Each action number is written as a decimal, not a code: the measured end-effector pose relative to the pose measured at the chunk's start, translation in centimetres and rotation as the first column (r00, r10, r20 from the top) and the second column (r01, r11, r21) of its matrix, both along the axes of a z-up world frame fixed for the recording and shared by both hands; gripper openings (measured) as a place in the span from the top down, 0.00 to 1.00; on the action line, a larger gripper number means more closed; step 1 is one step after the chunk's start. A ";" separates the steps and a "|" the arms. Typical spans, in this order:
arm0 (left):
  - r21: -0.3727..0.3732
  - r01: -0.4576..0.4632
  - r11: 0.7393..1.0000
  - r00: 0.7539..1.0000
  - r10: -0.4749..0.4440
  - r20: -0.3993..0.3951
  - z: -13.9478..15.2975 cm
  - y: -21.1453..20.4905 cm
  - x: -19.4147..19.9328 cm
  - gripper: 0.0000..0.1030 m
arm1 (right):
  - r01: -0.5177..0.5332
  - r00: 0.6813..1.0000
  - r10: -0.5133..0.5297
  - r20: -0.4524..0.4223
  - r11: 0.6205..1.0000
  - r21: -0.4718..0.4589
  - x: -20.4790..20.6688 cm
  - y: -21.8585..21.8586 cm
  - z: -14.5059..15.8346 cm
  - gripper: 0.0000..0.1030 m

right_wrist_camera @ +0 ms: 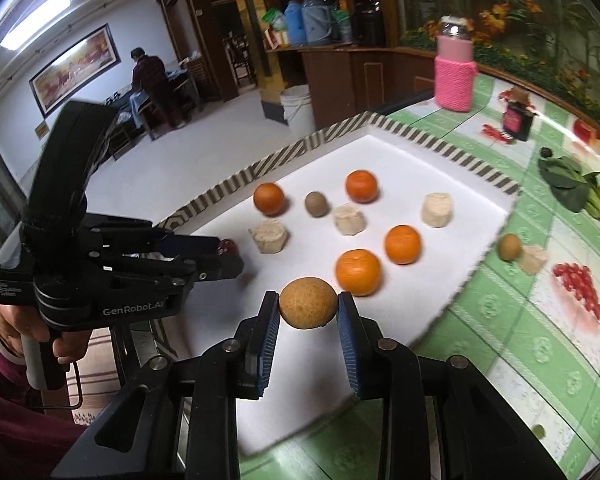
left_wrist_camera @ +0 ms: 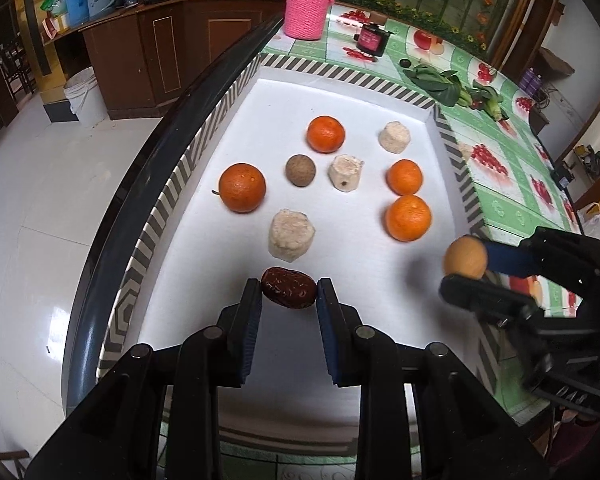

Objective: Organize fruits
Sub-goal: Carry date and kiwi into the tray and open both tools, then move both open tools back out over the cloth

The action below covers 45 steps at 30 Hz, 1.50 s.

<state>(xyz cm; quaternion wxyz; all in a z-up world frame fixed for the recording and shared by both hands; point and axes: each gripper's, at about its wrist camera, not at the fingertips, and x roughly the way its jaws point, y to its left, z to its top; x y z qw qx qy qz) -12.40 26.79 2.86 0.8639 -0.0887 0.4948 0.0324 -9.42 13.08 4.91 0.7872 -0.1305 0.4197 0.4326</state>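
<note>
A white tray [left_wrist_camera: 340, 92] with a striped rim lies on the table. My left gripper [left_wrist_camera: 288, 292] is shut on a dark red date [left_wrist_camera: 288, 288] above the tray's near edge; it also shows in the right wrist view [right_wrist_camera: 230, 250]. My right gripper [right_wrist_camera: 308, 308] is shut on a tan round longan [right_wrist_camera: 308, 302], held over the tray's near right side; the longan also shows in the left wrist view [left_wrist_camera: 465, 258]. On the tray lie several oranges [left_wrist_camera: 243, 187], pale peeled chunks [left_wrist_camera: 290, 234] and a brown longan [left_wrist_camera: 300, 170].
A pink knitted bottle [left_wrist_camera: 308, 8] and a small dark box [left_wrist_camera: 370, 40] stand at the far end of the green tablecloth. Leafy greens [left_wrist_camera: 440, 82] lie right of the tray. Another longan [right_wrist_camera: 510, 246] and a pale chunk [right_wrist_camera: 534, 260] lie on the cloth.
</note>
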 end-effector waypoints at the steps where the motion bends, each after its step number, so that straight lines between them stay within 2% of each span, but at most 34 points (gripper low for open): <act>1: 0.006 -0.004 1.000 1.000 0.004 0.000 -0.1 0.1 0.1 0.75 | -0.005 1.000 0.005 -0.003 1.000 -0.009 0.1 0.4 -0.3 0.71; 12: 0.005 -0.026 1.000 1.000 0.026 -0.001 -1.2 0.6 0.7 0.75 | -0.017 1.000 0.018 0.006 0.995 -0.100 0.5 2.7 -2.8 0.71; 16: 0.015 -0.037 0.999 0.999 0.037 0.006 -1.2 0.5 0.9 0.75 | -0.015 1.000 0.016 0.014 0.995 -0.094 0.4 2.7 -2.8 0.70; 20: 0.037 -0.049 0.998 0.999 0.048 0.013 -1.2 0.3 0.8 0.75 | 0.000 1.000 0.000 -0.001 0.997 -0.072 0.4 2.1 -2.5 0.58; 21: 0.041 -0.051 0.998 0.999 0.051 0.013 -1.2 0.3 0.8 0.74 | 0.001 1.000 -0.001 -0.003 0.998 -0.067 0.4 1.9 -2.4 0.58; 22: 0.049 -0.056 0.997 0.998 0.055 0.012 -1.2 0.2 0.8 0.68 | 0.002 1.000 -0.003 -0.002 0.998 -0.060 0.4 1.6 -2.2 0.58; 23: 0.052 -0.060 0.997 0.998 0.059 0.014 -1.2 0.2 0.7 0.55 | 0.006 1.000 -0.006 0.000 0.999 -0.053 0.3 1.3 -1.9 0.58; 25: 0.050 -0.069 0.996 0.997 0.068 0.030 -0.8 0.2 0.6 0.38 | 0.013 1.000 -0.013 0.001 1.000 -0.025 0.2 0.4 -1.2 0.58; 26: 0.050 -0.073 0.996 0.997 0.071 0.043 -0.5 0.2 0.4 0.36 | 0.018 1.000 -0.018 0.000 1.000 -0.016 0.3 0.1 -0.9 0.56; 29: 0.058 -0.069 0.996 0.996 0.066 0.057 0.1 -0.3 0.5 0.36 | 0.045 0.999 -0.045 0.008 0.999 0.005 0.5 -1.6 0.0 0.51; 36: 0.016 -0.018 1.000 0.997 0.016 0.077 1.6 -2.5 1.0 0.36 | 0.168 0.985 -0.169 0.043 0.985 0.024 1.7 -8.0 1.5 0.43; 41: -0.025 0.055 0.998 0.994 -0.052 0.100 2.8 -5.4 1.9 0.36 | 0.282 0.958 -0.281 0.056 0.960 0.004 4.7 -11.8 1.2 0.42; 45: -0.043 0.101 0.994 0.990 -0.096 0.106 3.3 -7.4 2.9 0.36 | 0.305 0.950 -0.303 0.076 0.952 -0.014 7.4 -12.4 0.8 0.42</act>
